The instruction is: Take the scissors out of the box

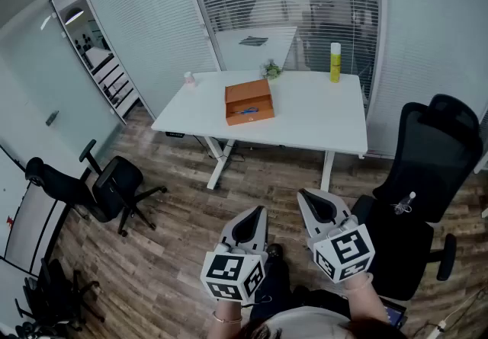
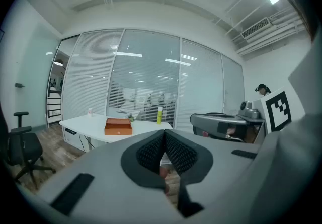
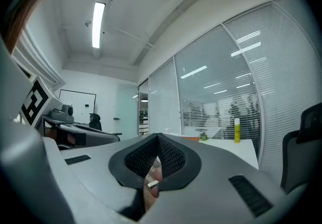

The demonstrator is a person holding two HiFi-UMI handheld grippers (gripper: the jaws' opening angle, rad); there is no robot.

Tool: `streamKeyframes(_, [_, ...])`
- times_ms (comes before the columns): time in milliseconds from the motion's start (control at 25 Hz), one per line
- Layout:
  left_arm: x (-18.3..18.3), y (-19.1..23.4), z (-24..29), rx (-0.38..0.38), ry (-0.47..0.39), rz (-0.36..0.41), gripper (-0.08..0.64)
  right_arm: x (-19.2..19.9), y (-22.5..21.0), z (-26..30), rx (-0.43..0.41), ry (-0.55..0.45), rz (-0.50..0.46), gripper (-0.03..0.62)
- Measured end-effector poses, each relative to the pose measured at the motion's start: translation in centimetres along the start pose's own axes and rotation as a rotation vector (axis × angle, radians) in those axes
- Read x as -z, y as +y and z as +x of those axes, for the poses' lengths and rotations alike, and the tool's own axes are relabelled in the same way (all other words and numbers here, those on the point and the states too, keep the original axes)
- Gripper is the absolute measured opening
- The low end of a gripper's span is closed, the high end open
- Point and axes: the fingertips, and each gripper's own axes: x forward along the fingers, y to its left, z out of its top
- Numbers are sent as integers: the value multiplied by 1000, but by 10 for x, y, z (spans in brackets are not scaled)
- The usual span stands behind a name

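Nothing done: scissors (image 1: 245,110) lie in box (image 1: 252,119) on far bench (image 1: 313,113); your left tongs (image 1: 258,212) and right tongs (image 1: 303,196) are closed, empty.

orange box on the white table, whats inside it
Seen from the head view, the open orange cardboard box holds one small blue-handled pair of scissors lying on its floor. The left gripper view shows only its outer wall.

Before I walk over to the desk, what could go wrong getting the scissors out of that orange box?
The left claw and right claw are both shut, far from the desk; open one before reaching in.
The scissors lie low inside the orange box, so a claw may shove the box instead.
The black chair stands close on your right and could snag you.
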Motion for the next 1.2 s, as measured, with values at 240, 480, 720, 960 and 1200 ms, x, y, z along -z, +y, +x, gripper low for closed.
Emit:
streamKeyframes(240, [0,4,9,13,7,-3,17,3,-3,6,-1,4,4,26])
streamKeyframes(480, [0,15,27,21,17,-7,18,5,-14,23,-1,-6,57,26])
streamKeyframes(720, [-3,32,49,31,27,-9,17,3,-29,50,20,-14,80,26])
streamKeyframes(960, [-4,59,77,33,37,-20,18,7,-47,86,45,-13,82,26])
streamKeyframes(1200, [-5,92,107,22,41,-36,17,13,-62,126,48,-6,81,26])
